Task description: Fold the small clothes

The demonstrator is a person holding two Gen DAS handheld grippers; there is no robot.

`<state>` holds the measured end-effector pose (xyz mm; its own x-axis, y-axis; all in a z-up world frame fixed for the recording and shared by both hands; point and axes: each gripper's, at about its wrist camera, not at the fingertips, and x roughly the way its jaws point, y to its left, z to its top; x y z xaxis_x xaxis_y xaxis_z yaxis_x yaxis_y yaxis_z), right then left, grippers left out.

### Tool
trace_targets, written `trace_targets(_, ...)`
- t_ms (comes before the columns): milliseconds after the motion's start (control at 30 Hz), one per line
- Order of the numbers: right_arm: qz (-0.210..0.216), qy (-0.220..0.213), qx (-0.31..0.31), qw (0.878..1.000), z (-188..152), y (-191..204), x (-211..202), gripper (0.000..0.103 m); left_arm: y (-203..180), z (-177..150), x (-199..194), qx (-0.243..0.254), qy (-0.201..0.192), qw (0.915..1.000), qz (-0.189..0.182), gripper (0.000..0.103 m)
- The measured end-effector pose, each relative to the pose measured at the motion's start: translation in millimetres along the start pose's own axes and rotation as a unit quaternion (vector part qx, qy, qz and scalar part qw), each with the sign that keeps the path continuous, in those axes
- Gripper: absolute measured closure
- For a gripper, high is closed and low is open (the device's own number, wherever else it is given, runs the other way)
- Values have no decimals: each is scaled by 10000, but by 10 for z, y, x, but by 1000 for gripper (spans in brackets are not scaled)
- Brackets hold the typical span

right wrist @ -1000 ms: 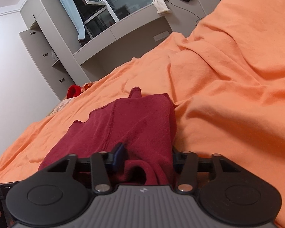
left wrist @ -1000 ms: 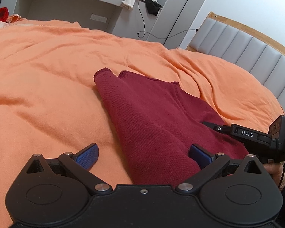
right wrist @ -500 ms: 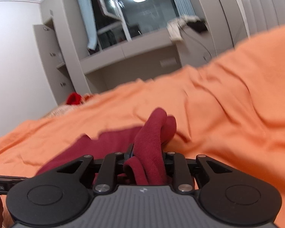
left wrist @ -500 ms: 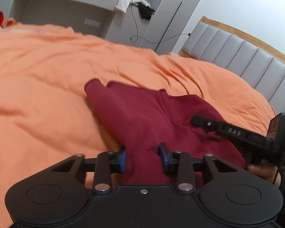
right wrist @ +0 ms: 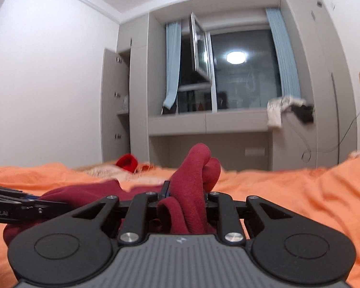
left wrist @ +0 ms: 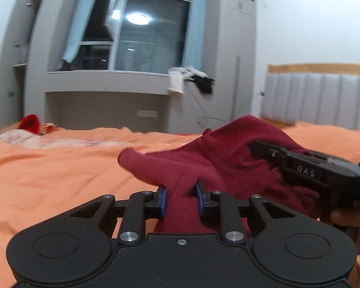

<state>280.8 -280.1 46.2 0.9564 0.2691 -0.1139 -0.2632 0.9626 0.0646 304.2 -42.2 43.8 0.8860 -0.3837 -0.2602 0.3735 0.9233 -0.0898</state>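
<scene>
— Since the earlier frames, both grippers had closed on the dark red garment (left wrist: 230,158) and come up off the bed, hadn't they?

— Yes. A second before, the left gripper (left wrist: 181,198) stood wide open over the cloth lying flat; its jaws had just been closing, and now its blue fingers (left wrist: 162,200) pinched a bunched fold between them.

— And the right gripper (right wrist: 184,198)?

— Its jaws had been closing too, then held narrow — a thick wad of the same garment (right wrist: 192,172) was clamped there, a rounded lump sticking up past the fingers.

— Where was the garment?

— Lifted in part above the orange bedspread (left wrist: 48,175), stretched between the two grippers; the right one (left wrist: 307,170) showed at the right edge of the left view, held by a hand (left wrist: 348,218). Whether its far end touched the bed, I couldn't tell.

— Anything else?

— A bright red item (right wrist: 127,162) lay far off on the bed — clothes (right wrist: 288,110) hung from the window ledge.
</scene>
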Motion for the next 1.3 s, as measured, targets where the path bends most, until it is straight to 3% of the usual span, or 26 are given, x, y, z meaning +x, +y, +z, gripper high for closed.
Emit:
trace_targets(133, -169, 1109, 342, 9931, -279, -149, 328, 81, 156, -118, 267, -377, 850, 9952, 300, 76)
trace_targets(200, -247, 1477, 785, 9856, -362, -298, 401, 79, 243, -237, 410, -660, 1347, 9874, 501, 73)
trace_targets(233, -214, 1560, 986, 9826, -382, -360, 414, 77, 296, -280, 419, -787, 1392, 9856, 542, 71)
trace_targets(300, -218, 1594, 1222, 9794, -414, -447, 404, 72, 333, -286, 392, -980, 1386, 9843, 480, 67)
trace_targets(567, -358, 1684, 1367, 9755, -479, -511, 408, 54, 286, -301, 295, -865, 1355, 9846, 687, 56)
trace_targets(633, -376, 1691, 1457, 9740, -501, -568, 398, 47, 290, -333, 272, -876, 1341, 9843, 743, 47)
trace_targets(933, -538, 1651, 1581, 9720, -534, -605, 366, 27, 409, -376, 227, -1101, 1332, 9814, 831, 29)
trace_targets(1300, -527, 1297, 1405, 9801, -353, -483, 75, 5, 412, -293, 105, -1207, 1170, 9821, 849, 3)
